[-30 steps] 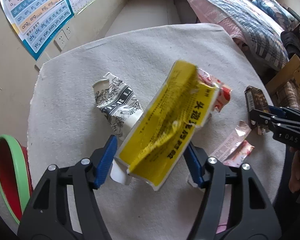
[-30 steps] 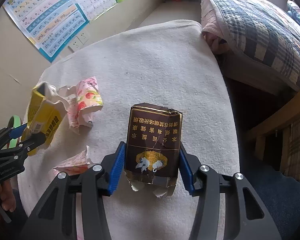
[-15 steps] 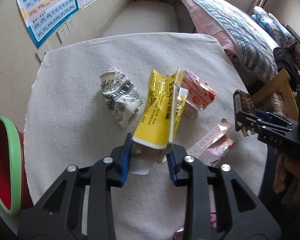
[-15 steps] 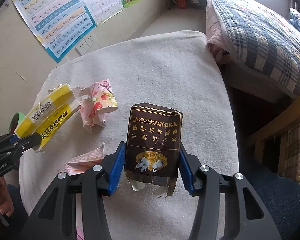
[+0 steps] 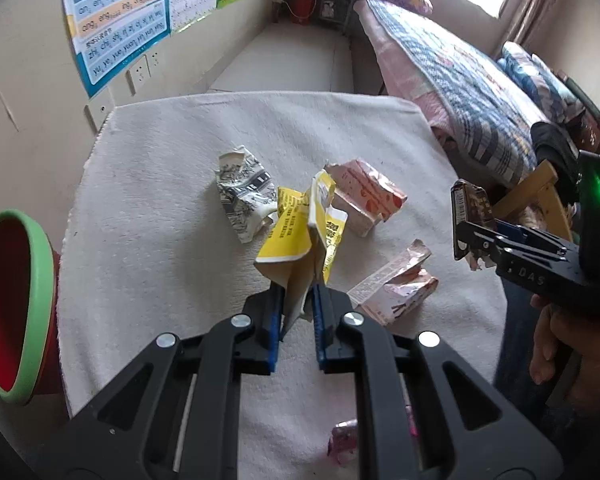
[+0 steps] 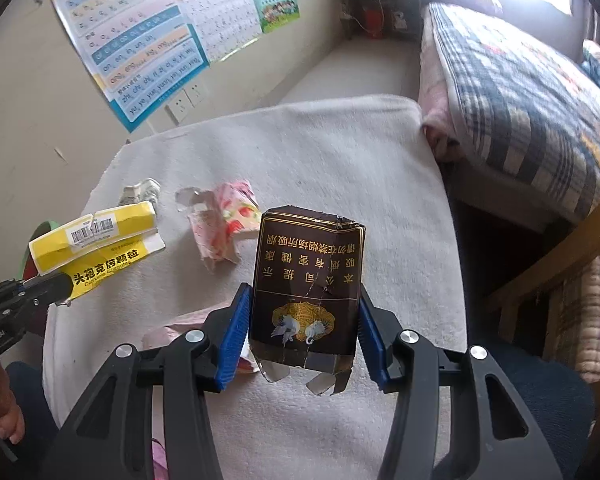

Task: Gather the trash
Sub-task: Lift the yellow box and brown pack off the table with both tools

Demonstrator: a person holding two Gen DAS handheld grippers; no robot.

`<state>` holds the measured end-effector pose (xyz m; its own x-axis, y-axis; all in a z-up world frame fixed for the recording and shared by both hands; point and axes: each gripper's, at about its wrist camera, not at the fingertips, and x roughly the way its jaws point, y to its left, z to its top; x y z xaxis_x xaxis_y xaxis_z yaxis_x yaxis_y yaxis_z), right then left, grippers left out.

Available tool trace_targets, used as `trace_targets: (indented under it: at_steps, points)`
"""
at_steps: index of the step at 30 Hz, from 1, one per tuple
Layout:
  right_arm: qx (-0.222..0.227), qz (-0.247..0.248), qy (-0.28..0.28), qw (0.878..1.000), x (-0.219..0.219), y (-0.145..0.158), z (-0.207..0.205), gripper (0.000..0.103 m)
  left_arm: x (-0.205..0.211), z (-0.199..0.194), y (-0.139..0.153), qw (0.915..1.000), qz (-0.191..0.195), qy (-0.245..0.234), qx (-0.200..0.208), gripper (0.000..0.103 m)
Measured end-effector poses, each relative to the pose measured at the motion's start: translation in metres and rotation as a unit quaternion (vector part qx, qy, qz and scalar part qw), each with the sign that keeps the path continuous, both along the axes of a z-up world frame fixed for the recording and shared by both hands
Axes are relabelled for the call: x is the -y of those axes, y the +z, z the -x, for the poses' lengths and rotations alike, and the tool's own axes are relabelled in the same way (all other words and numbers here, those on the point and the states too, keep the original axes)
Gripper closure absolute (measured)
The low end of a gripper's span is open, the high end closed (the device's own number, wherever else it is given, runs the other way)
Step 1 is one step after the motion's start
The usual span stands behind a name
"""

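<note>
Left gripper clenched on crumpled yellow box; right gripper clamped around upright brown pack.

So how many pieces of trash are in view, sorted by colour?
Yellow box: 1
Brown pack: 1
Black-and-white carton: 1
Pink carton: 1
Pink wrapper: 1
Small pink scrap: 1
Total: 6
</note>
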<state>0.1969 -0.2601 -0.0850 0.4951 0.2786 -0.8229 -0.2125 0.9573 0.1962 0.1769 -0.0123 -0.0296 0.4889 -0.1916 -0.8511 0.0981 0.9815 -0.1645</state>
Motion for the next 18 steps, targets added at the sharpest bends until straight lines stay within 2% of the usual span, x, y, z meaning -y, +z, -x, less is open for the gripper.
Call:
trace_targets:
  at_steps: [10, 18]
  points:
    - [0.026, 0.0, 0.027, 0.999, -0.025, 0.025, 0.01, 0.054, -0.028, 0.025, 0.03, 0.9986, -0.001, 0.035, 0.039, 0.09]
    - [0.044, 0.0, 0.077, 0.996, -0.066, 0.043, 0.02, 0.054, -0.073, 0.05, 0.039, 0.9939, -0.002, 0.095, 0.055, 0.09]
